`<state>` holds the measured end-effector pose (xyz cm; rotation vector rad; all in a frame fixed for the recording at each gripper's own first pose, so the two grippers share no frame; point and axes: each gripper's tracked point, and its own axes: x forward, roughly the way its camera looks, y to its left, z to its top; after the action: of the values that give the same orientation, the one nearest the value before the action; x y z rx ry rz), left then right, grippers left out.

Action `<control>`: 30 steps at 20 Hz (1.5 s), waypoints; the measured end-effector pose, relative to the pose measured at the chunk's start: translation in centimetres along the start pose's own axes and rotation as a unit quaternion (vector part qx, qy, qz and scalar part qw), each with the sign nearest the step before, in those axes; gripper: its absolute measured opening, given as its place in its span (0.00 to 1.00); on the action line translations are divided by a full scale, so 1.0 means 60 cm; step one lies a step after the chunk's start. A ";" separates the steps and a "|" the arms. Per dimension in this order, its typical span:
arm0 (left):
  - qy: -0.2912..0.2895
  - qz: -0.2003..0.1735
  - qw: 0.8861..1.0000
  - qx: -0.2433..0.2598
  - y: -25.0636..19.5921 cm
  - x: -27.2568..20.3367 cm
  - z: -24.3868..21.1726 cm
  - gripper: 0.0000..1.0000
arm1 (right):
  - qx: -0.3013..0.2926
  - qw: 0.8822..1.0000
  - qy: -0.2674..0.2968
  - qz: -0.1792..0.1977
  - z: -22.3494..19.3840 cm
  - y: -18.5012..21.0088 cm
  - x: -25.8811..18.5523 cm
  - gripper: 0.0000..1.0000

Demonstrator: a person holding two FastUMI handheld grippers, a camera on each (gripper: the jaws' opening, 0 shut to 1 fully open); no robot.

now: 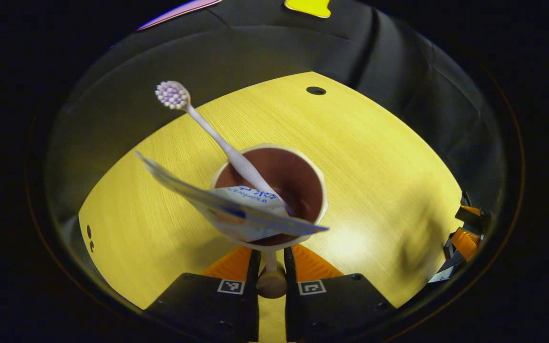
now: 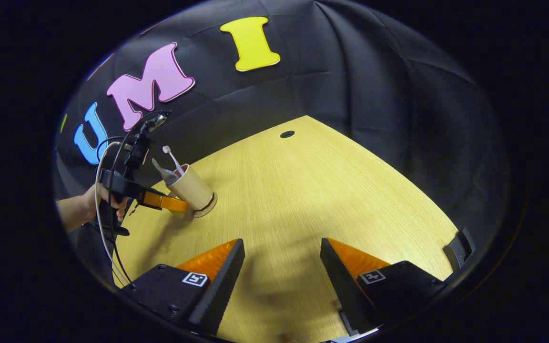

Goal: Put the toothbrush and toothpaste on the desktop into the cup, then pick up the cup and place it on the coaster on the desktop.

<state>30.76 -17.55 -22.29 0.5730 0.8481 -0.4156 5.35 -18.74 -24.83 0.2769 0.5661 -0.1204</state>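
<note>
Beige cup (image 2: 192, 189) on coaster (image 2: 206, 206), well apart from desktop (image 2: 303, 200) edges.

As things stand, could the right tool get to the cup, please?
Probably yes: bare desktop lies between the open right tool and the cup, though the left tool already grips it on its far side.

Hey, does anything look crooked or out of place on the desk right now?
The cup leans, tilted on the coaster while the left tool grips its side. The toothbrush and toothpaste stick out slantwise over the rim. Nothing looks spilled or damaged.
</note>
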 end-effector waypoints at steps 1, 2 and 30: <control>0.004 0.001 1.000 0.003 -0.006 0.004 -0.006 0.27 | 0.001 1.000 0.001 0.000 -0.001 -0.001 0.000 0.98; 0.010 0.000 1.000 0.003 -0.008 0.007 -0.009 0.26 | 0.000 1.000 0.003 0.001 -0.005 -0.001 0.002 0.98; -0.378 0.153 0.899 -0.161 0.014 -0.591 -0.196 0.99 | -0.128 0.982 -0.123 0.059 0.107 0.184 -0.255 0.98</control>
<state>3.22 -5.46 -0.10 0.1900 0.0602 -0.1715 -2.13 -9.47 -8.82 0.0427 0.3142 0.0344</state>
